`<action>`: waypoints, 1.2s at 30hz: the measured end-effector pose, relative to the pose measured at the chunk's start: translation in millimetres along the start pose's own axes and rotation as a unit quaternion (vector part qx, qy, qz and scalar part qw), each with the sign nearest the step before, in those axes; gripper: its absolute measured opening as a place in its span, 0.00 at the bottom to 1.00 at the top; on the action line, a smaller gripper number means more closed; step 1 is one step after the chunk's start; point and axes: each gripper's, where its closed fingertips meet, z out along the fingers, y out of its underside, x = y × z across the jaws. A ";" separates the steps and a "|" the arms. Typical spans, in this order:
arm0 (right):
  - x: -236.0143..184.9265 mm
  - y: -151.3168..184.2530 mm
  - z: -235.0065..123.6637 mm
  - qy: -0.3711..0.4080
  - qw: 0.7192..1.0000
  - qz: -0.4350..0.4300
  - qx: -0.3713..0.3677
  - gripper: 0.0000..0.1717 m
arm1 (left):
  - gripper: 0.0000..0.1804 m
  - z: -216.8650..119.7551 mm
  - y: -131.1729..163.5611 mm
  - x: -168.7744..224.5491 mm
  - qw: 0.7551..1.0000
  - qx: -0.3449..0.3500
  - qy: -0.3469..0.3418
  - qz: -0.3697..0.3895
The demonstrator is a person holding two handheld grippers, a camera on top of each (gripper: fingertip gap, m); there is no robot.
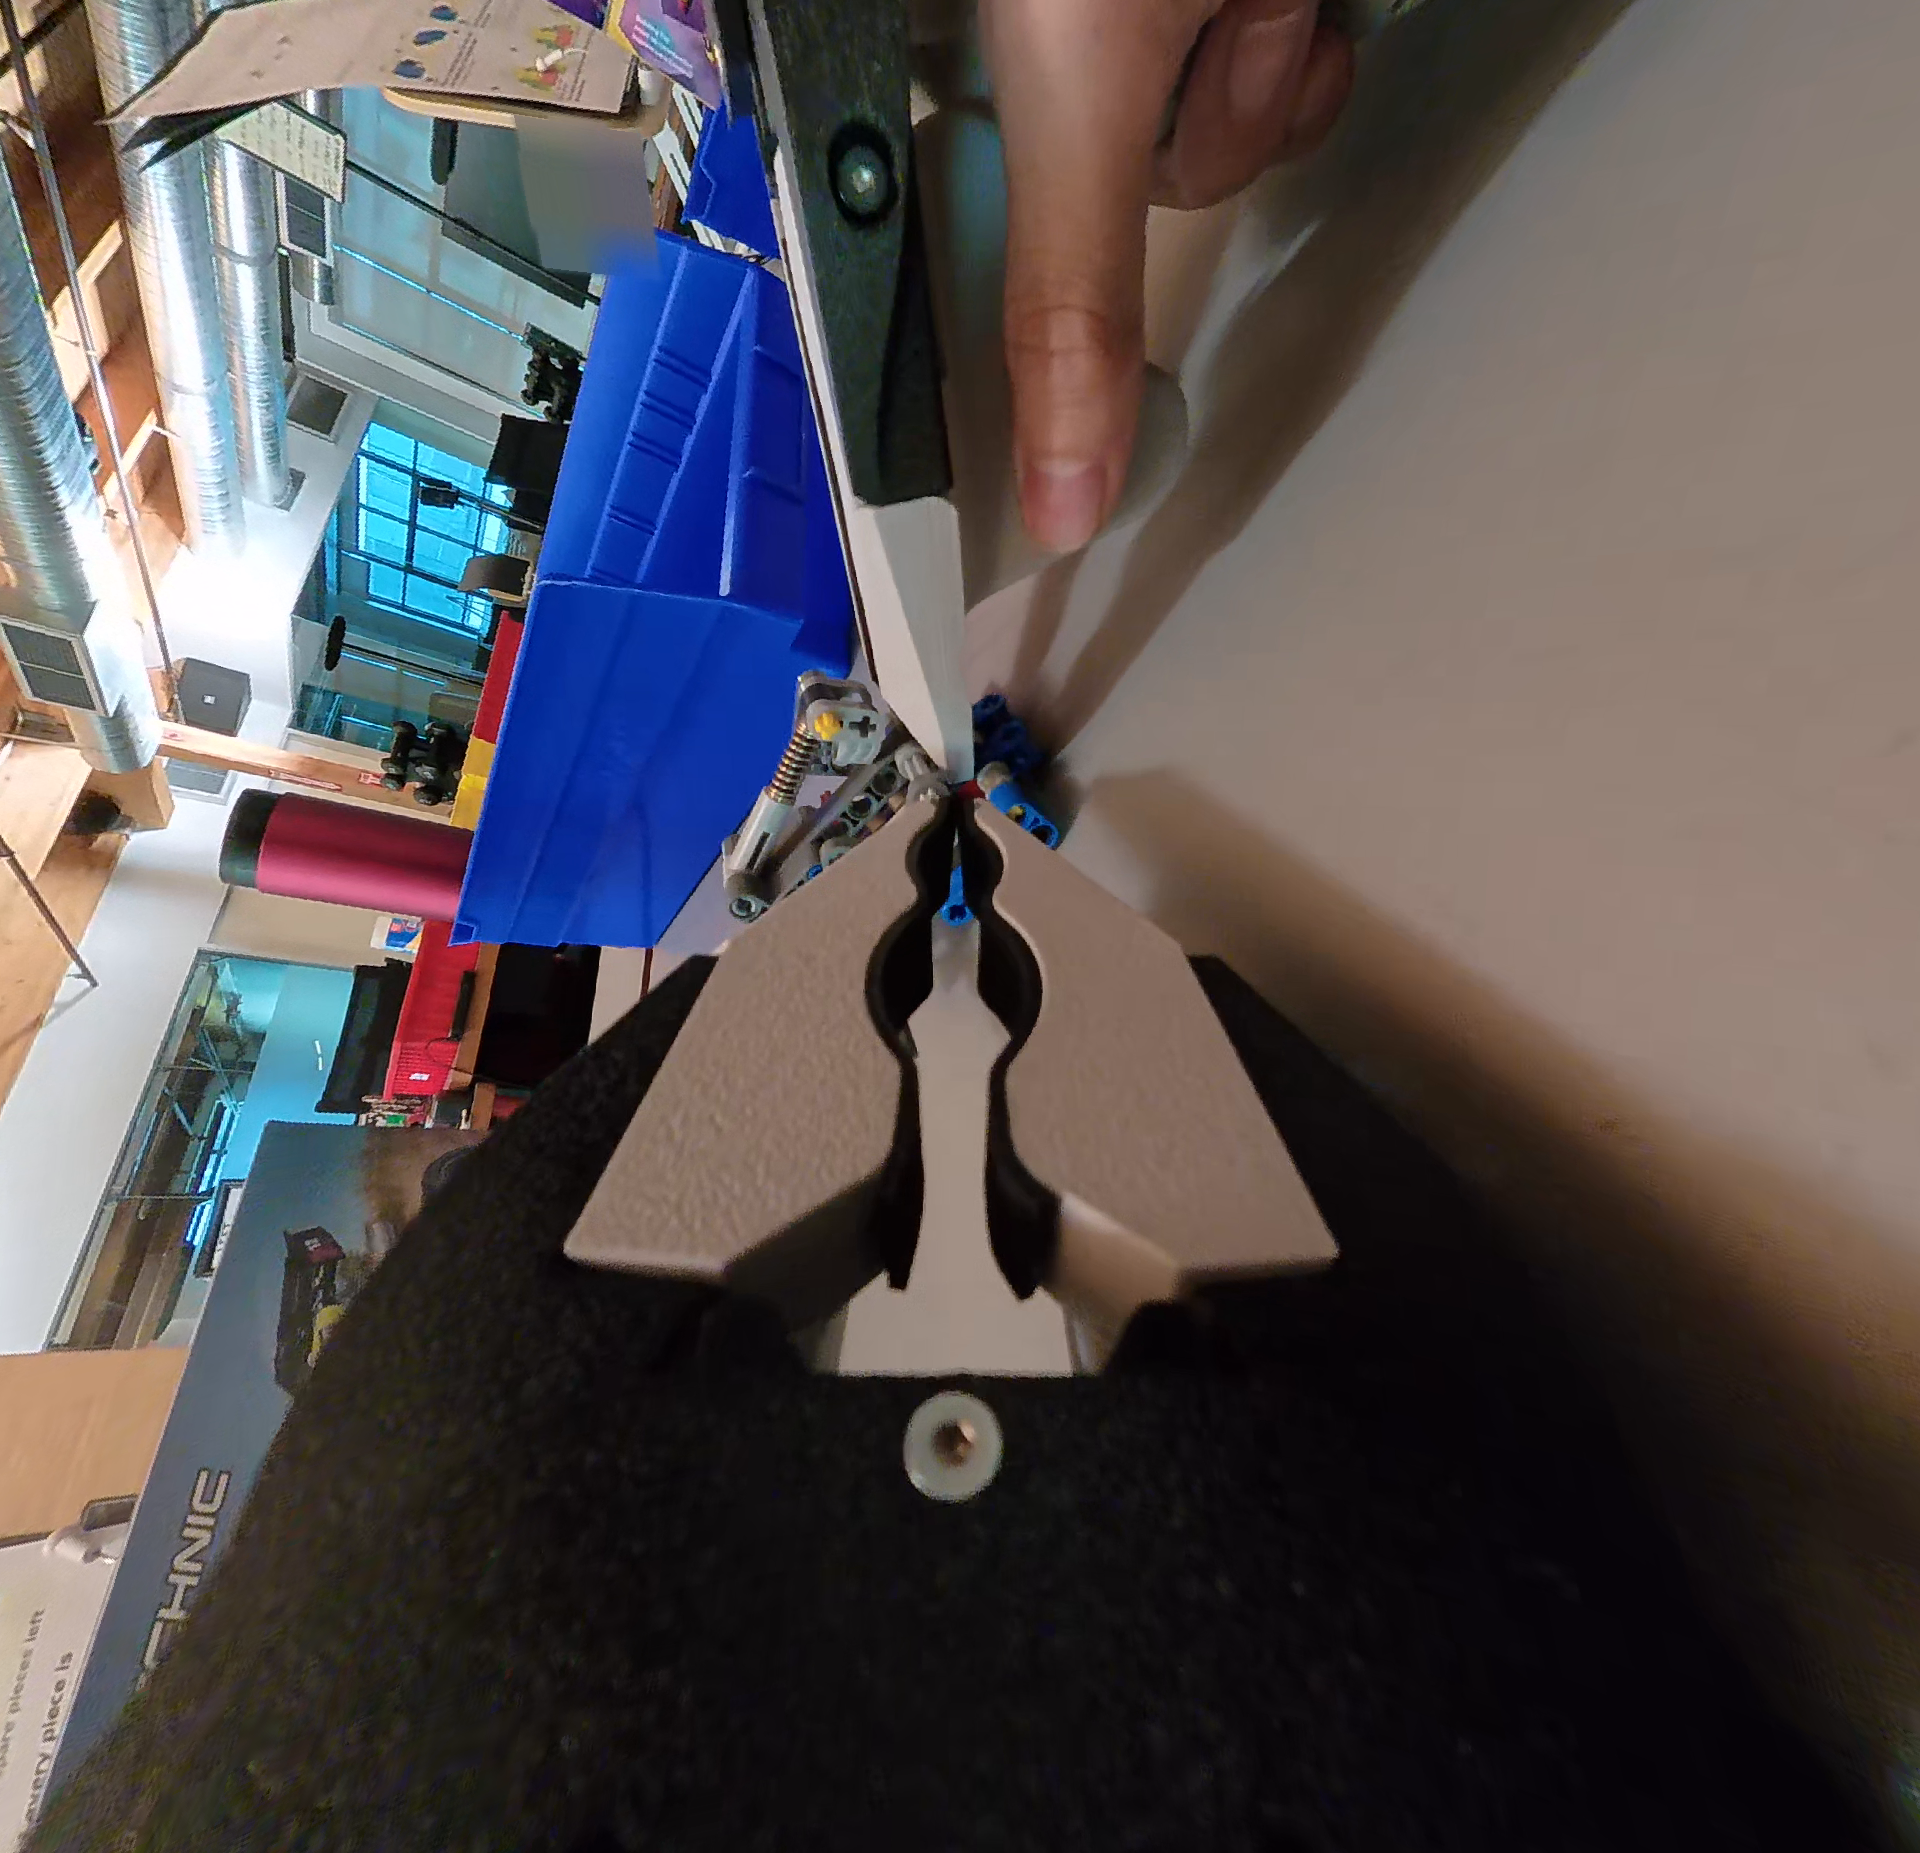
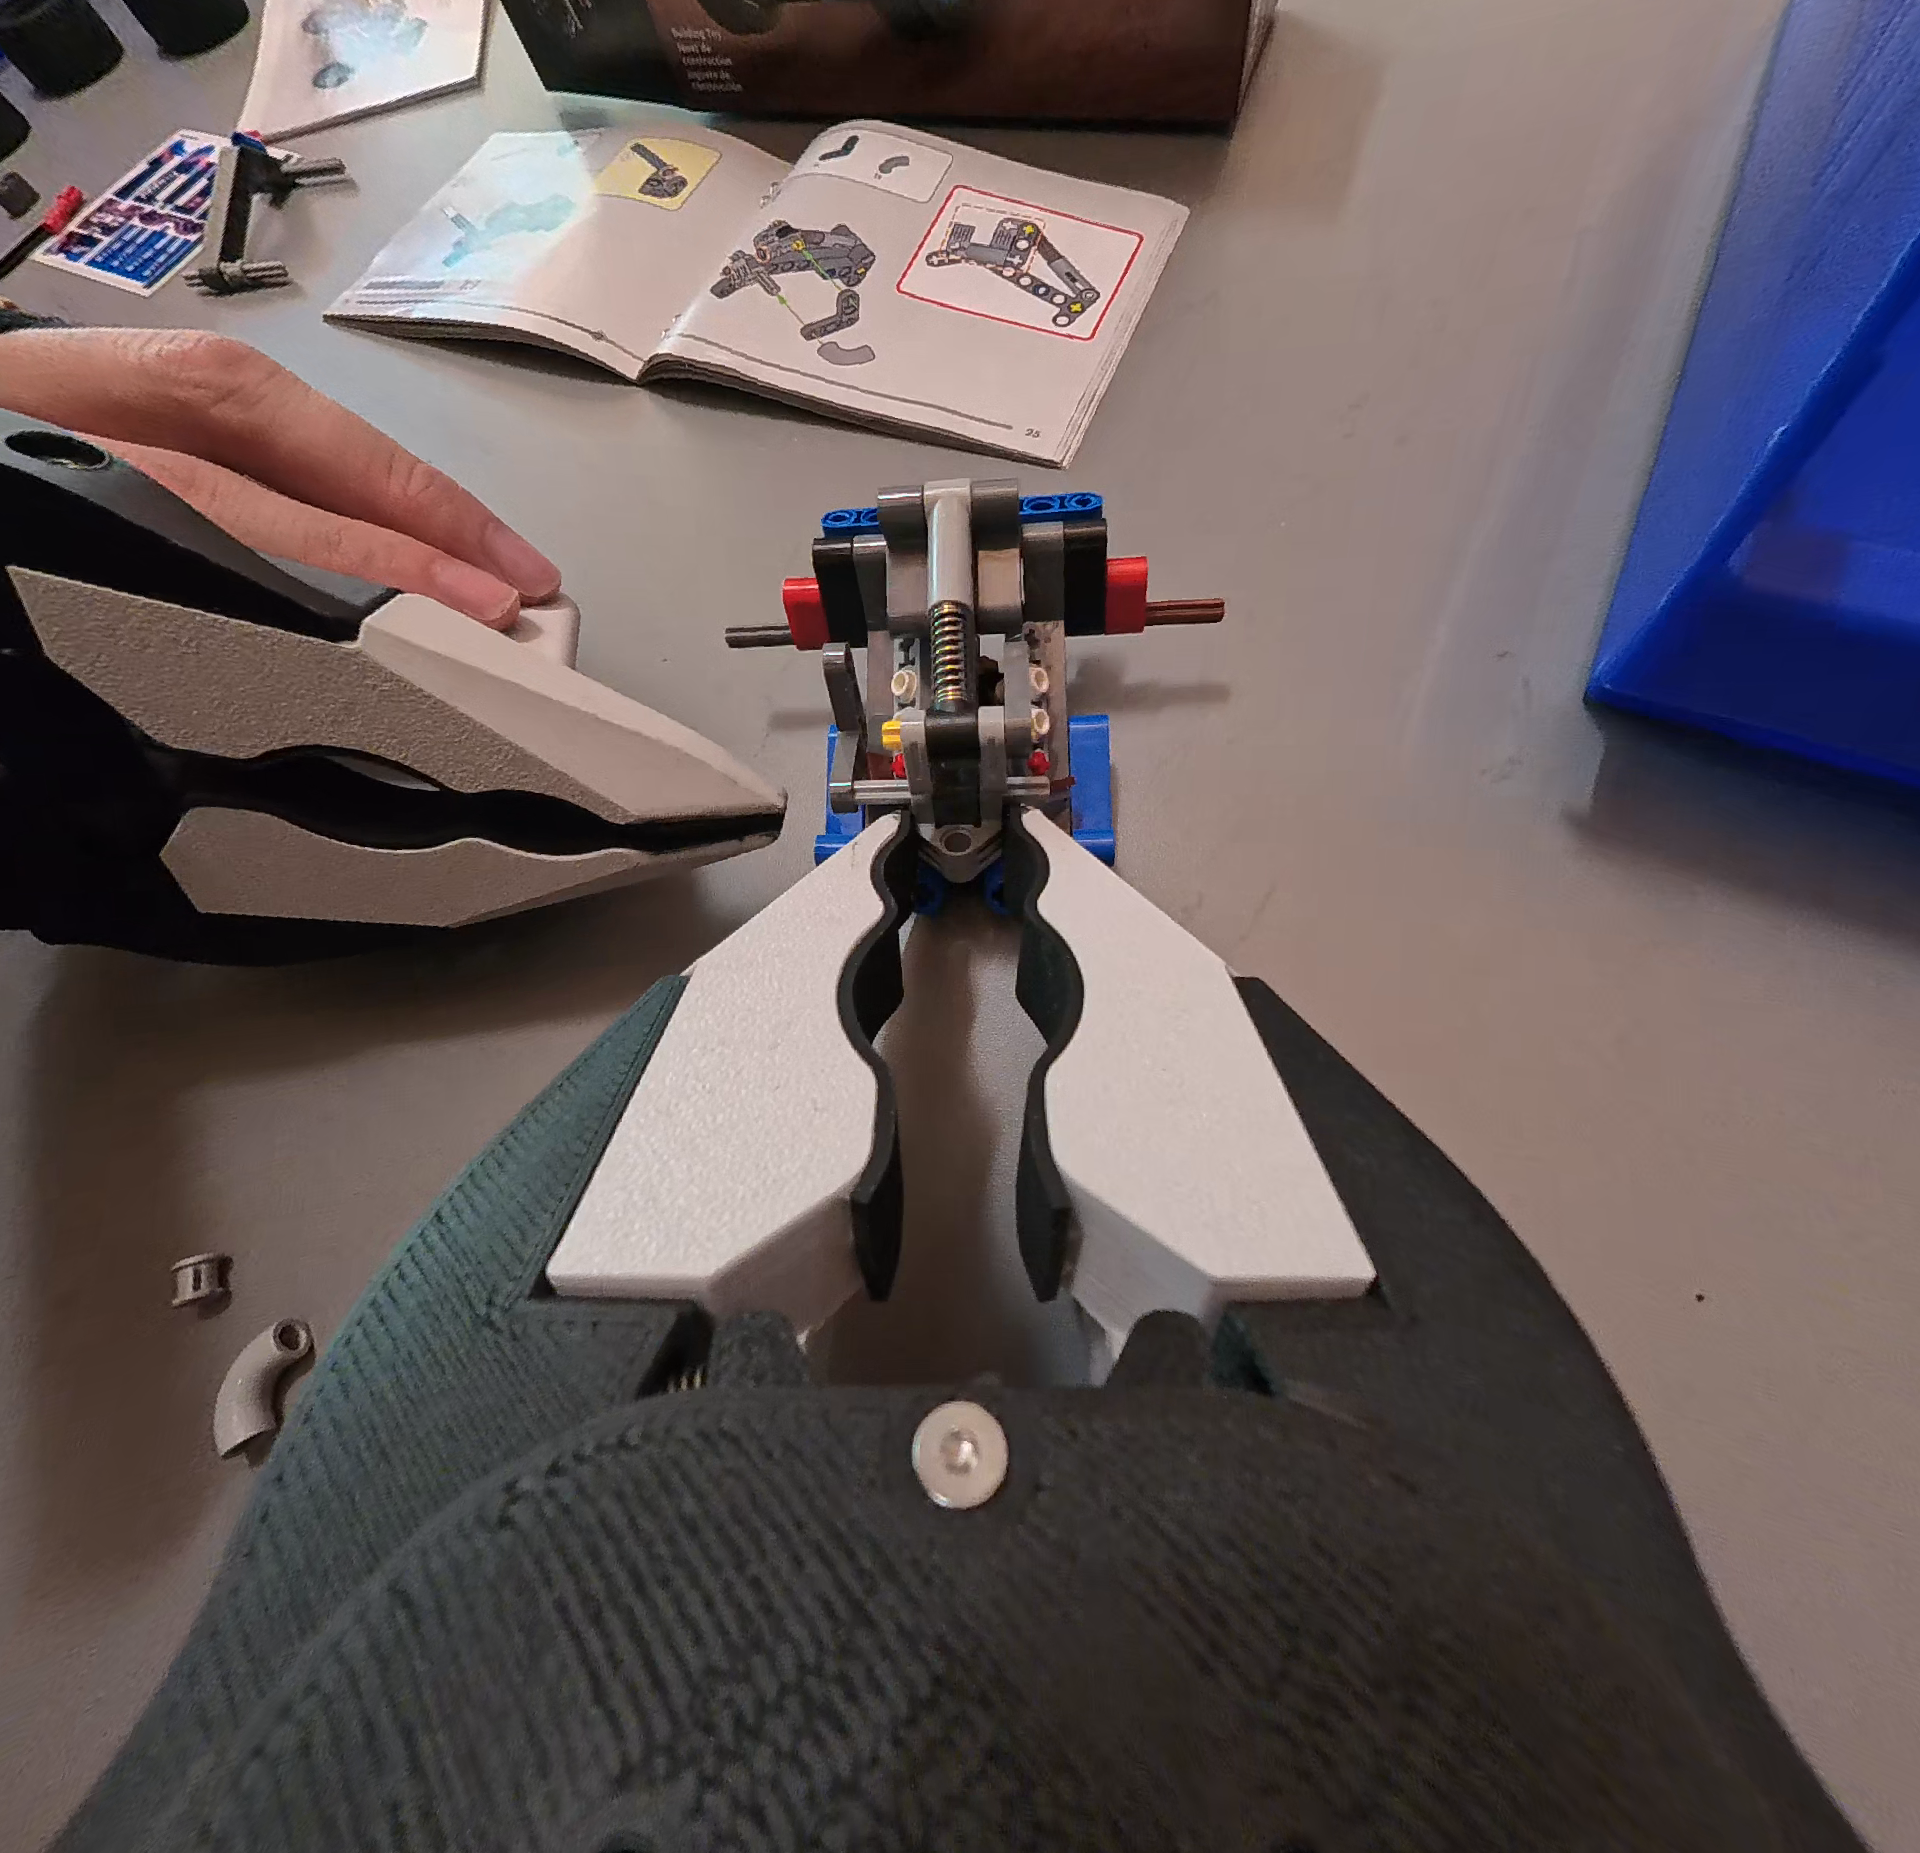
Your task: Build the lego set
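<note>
A small building-brick model [image 2: 956, 660], with grey beams, a spring shock, red and black parts and a blue base, stands on the grey table [image 2: 1403, 972]. My right gripper [image 2: 958, 835] is shut on the model's grey front end, with both pads pressed against it. My left gripper [image 2: 774, 821] lies on its side at the left, held by a hand [image 2: 260, 453]. It is shut, with its tips just beside the model's left edge. In the left wrist view its tips [image 1: 958, 811] meet right at the model [image 1: 831, 775], beside a finger [image 1: 914, 598] of the right gripper.
An open instruction booklet [image 2: 790, 286] lies behind the model, with a dark box [image 2: 883, 27] beyond it. A blue bin [image 2: 1787, 453] stands at the right. Two loose grey pieces [image 2: 255, 1388] lie at the near left. A sticker sheet [image 2: 135, 208] and a small assembly [image 2: 244, 214] lie at the far left. The tips of both grippers are at nearly the same place.
</note>
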 end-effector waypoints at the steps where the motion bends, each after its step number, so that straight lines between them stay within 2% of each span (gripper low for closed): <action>1: 0.0 0.0 0.0 0.000 1.000 0.000 0.000 0.08 | 0.00 0.1 0.5 -0.2 1.000 -0.001 -0.001 0.000; 6: 0.0 0.0 0.0 0.000 1.000 0.000 0.000 0.08 | 0.01 -0.4 2.1 -8.5 1.000 -0.007 -0.024 0.003; 8: 0.0 0.0 0.0 0.000 1.000 0.000 0.000 0.08 | 0.04 -0.2 4.3 -14.8 0.999 -0.015 -0.040 0.006; 11: 0.1 -0.1 0.1 0.000 1.000 0.001 0.000 0.08 | 0.09 5.0 2.7 -11.9 0.999 -0.017 -0.029 0.009; 22: 0.3 0.0 0.1 -0.001 1.000 0.000 0.000 0.08 | 0.02 13.5 0.8 -7.7 0.991 -0.041 -0.043 0.118; 27: -0.3 0.0 0.2 -0.002 1.000 -0.001 -0.001 0.08 | 0.02 12.6 1.1 -7.8 0.989 -0.050 -0.047 0.130; 34: -1.5 0.4 0.3 -0.003 1.000 -0.006 -0.002 0.08 | 0.02 11.2 0.9 -7.3 0.972 -0.055 -0.065 0.217; 36: -1.2 0.5 0.3 -0.002 1.000 -0.006 -0.002 0.08 | 0.02 11.3 0.8 -7.1 0.959 -0.055 -0.074 0.270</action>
